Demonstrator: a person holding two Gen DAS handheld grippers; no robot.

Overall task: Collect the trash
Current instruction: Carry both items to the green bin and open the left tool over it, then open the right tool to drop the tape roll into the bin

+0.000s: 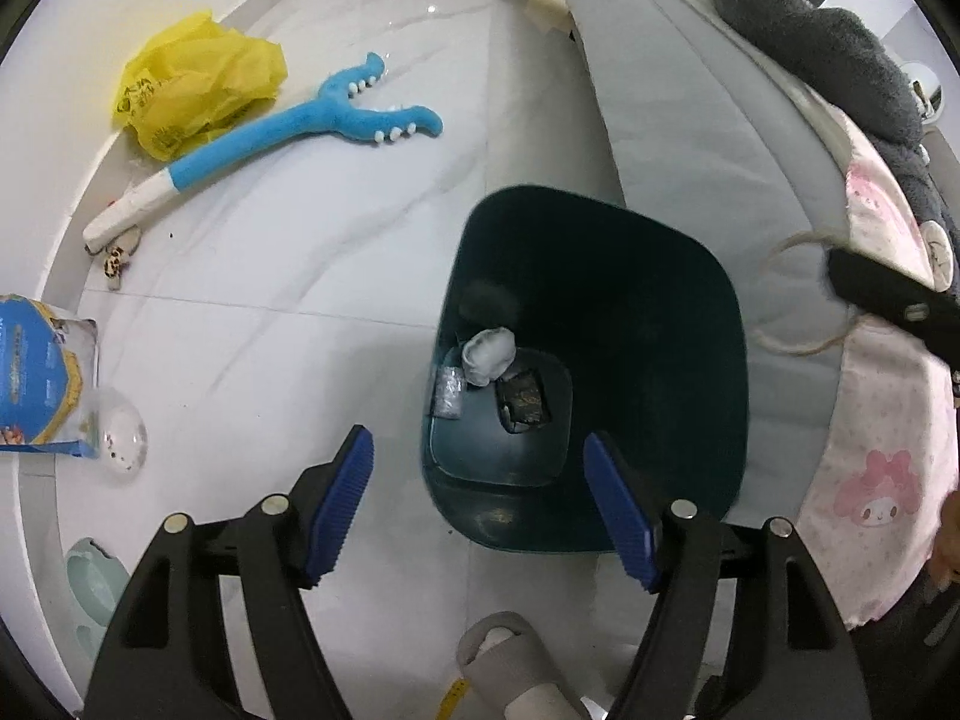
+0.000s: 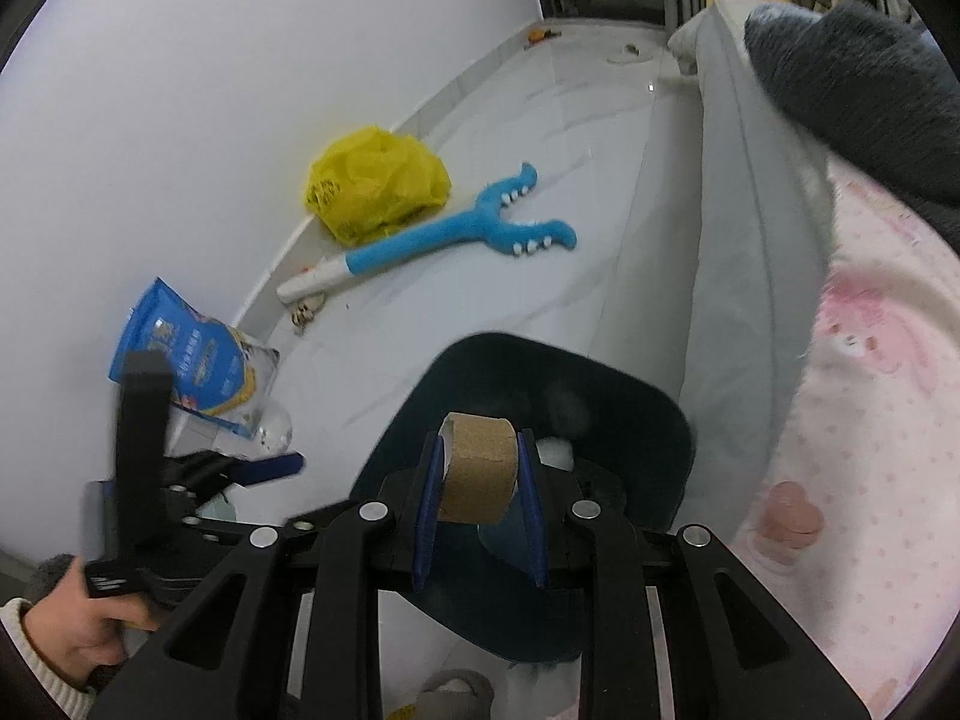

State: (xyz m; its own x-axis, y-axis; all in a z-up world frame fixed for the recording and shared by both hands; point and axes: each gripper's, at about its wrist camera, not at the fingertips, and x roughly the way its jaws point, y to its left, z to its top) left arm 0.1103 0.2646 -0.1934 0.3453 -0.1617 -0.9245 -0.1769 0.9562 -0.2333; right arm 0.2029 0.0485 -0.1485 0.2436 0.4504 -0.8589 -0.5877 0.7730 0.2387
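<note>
A dark teal bin (image 1: 630,312) stands on the white floor beside the bed. At its bottom lie a crumpled white wad (image 1: 489,354), a silver wrapper (image 1: 447,393) and a dark wrapper (image 1: 522,402). My left gripper (image 1: 477,438) hangs open over the bin's near left rim, with nothing between its blue pads. My right gripper (image 2: 480,438) is shut on a brown cardboard tube (image 2: 480,474) above the bin (image 2: 630,420). On the floor lie a yellow plastic bag (image 1: 198,84), a blue snack packet (image 1: 36,378) and a clear plastic dome (image 1: 123,432).
A blue plush toy (image 1: 288,132) lies near the yellow bag. A grey mattress edge (image 1: 690,120), a pink blanket (image 1: 870,480) and a dark grey throw (image 1: 828,54) bound the right side. A white wall (image 2: 180,120) runs along the left. A grey slipper (image 1: 504,654) sits below the left gripper.
</note>
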